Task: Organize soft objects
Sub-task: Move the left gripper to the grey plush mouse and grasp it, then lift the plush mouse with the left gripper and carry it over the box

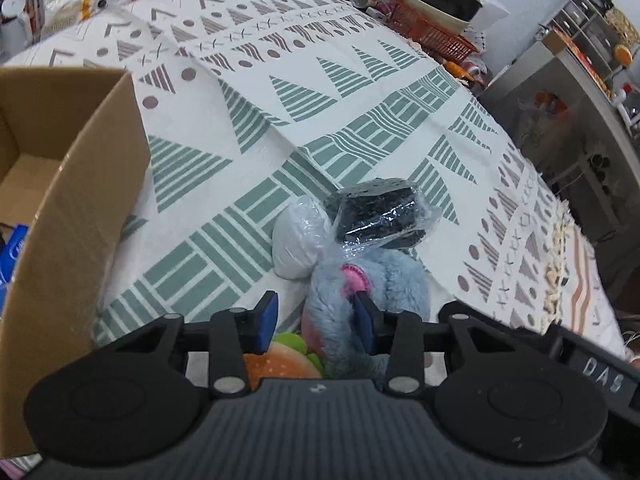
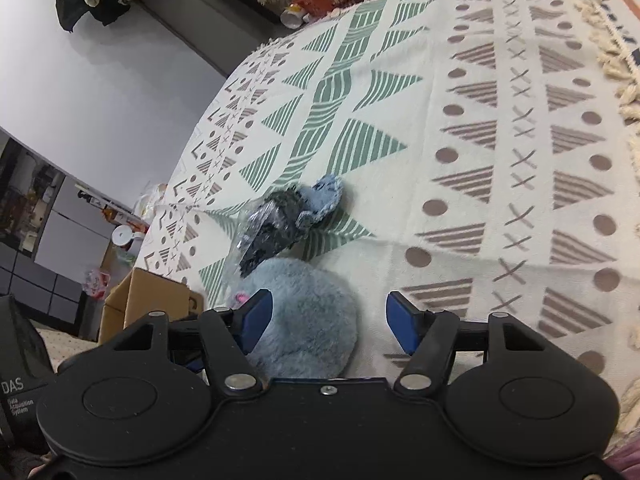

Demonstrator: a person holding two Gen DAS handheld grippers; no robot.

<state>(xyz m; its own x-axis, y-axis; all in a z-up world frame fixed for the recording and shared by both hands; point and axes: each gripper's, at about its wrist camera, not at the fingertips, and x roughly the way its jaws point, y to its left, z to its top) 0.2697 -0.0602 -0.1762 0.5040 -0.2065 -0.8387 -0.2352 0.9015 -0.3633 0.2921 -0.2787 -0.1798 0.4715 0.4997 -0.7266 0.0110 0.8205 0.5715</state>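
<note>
Soft goods heaped near on the patterned blanket (image 1: 360, 80): blue plush toy (image 1: 360, 300), jaws of left gripper (image 1: 316, 322) and right gripper (image 2: 328, 320) wide astride it, likely bound for cardboard box (image 1: 72, 200) left.

I see a bed under a patterned blanket (image 1: 360, 92), a grey cabinet (image 1: 560, 92) right, plain white wall (image 2: 100, 80) behind.

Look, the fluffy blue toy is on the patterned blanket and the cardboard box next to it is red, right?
Not quite. The fluffy blue toy does lie on the patterned blanket, but the cardboard box beside it is plain brown, not red. The left wrist view shows this best. The only red thing there is a plastic basket at the far edge of the blanket.
</note>
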